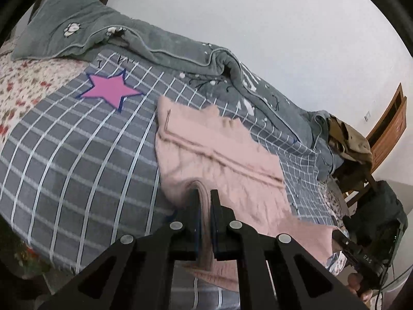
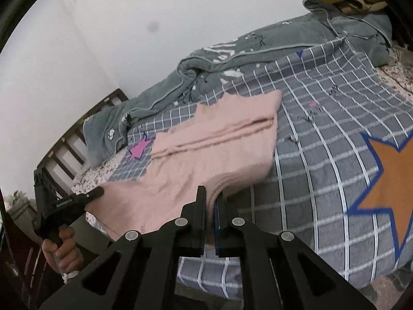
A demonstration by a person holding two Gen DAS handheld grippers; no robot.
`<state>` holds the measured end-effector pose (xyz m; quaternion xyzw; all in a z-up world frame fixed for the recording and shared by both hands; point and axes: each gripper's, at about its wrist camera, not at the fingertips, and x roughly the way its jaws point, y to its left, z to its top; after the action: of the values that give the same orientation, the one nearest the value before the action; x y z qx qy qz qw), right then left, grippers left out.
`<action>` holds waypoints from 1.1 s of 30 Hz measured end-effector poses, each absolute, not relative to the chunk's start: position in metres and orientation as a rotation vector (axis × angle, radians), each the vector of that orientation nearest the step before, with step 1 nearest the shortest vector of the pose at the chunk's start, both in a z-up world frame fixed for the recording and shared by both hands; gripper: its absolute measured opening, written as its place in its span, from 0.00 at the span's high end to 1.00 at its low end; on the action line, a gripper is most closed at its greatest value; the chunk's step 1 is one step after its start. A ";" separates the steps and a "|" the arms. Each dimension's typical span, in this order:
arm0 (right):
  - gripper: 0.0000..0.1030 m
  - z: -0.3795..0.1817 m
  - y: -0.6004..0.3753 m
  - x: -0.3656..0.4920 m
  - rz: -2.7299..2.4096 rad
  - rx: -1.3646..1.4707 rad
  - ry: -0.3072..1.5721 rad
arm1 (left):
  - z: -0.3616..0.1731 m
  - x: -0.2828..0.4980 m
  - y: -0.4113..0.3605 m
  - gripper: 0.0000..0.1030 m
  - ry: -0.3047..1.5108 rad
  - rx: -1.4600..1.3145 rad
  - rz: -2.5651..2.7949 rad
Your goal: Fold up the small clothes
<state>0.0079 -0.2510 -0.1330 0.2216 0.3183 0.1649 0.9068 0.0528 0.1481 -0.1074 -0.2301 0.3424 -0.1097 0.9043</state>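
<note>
The left gripper (image 1: 204,193) has its two black jaws pressed onto a bunched fold of the soft pink knitted garment (image 1: 219,152), the cloth rising between them as a narrow ribbed ridge. The right gripper (image 2: 209,193) pinches another gathered edge of the same pink garment (image 2: 206,149) in the same way, with layered folds of knit fanning out just beyond its tips. Between the two grips the garment lies stretched across the grey bed cover with white grid lines (image 1: 77,155), its far end resting flat and its seams running lengthwise. A pink star with a dark blue outline (image 1: 109,90) is printed on the cover beside the garment's far corner, and a large orange star with a blue outline (image 2: 389,180) shows on the cover near the right gripper. Behind the garment a rumpled grey-green quilt (image 1: 180,49) lies along the white wall (image 1: 284,25), with a matching grey-green pillow (image 1: 67,25) at the head end. A floral sheet (image 1: 25,82) shows under the cover's edge. In the right wrist view a hand (image 2: 62,250) grips the handle of the other tool, in front of a dark wooden slatted headboard (image 2: 77,134).
</note>
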 end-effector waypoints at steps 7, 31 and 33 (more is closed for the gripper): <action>0.95 -0.121 -0.263 0.063 0.374 0.583 0.655 | -0.087 0.099 0.144 0.93 0.675 -0.458 -0.230; 0.95 -0.147 -0.286 0.267 0.398 0.809 0.661 | -0.118 0.293 0.139 0.93 0.716 -0.531 -0.151; 0.95 -0.154 -0.285 0.288 0.389 0.808 0.673 | -0.126 0.310 0.141 0.92 0.733 -0.550 -0.135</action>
<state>0.2876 -0.2847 -0.1544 0.3834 0.3192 0.1844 0.8468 0.3096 0.1407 -0.1257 -0.2654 0.3533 -0.0651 0.8947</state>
